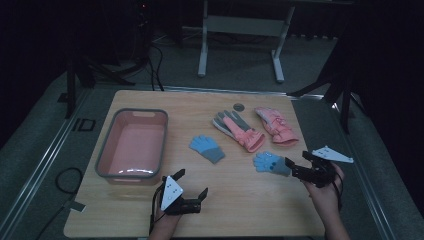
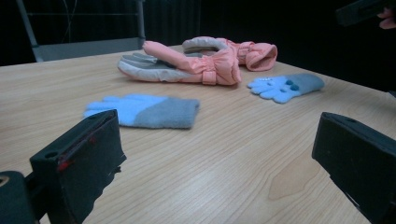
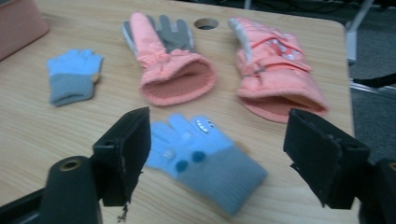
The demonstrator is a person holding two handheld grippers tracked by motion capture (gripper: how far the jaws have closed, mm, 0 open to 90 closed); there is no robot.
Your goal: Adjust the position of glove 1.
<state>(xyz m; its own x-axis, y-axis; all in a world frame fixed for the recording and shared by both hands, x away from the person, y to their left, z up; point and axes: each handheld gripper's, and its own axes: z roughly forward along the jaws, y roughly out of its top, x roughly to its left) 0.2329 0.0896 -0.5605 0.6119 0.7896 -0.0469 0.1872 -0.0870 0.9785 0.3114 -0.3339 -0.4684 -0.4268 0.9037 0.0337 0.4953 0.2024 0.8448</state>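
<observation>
Two small blue knit gloves lie on the wooden table (image 1: 235,200): a plain one (image 1: 207,148) near the middle and a dotted one (image 1: 270,163) to its right. Behind them lie two pink padded gloves, one palm-up with grey fingers (image 1: 239,129), one further right (image 1: 276,125). My right gripper (image 1: 297,159) hovers open just right of the dotted glove (image 3: 201,158), whose cuff lies below and between the jaws without touching them. My left gripper (image 1: 192,182) is open near the front edge, holding nothing and facing the plain glove (image 2: 144,111).
A pink basin with a grey rim (image 1: 106,150) stands empty at the table's left. A round cable hole (image 1: 238,106) sits near the far edge. A white desk frame (image 1: 240,30) stands on the floor beyond. Bare wood lies between the two grippers.
</observation>
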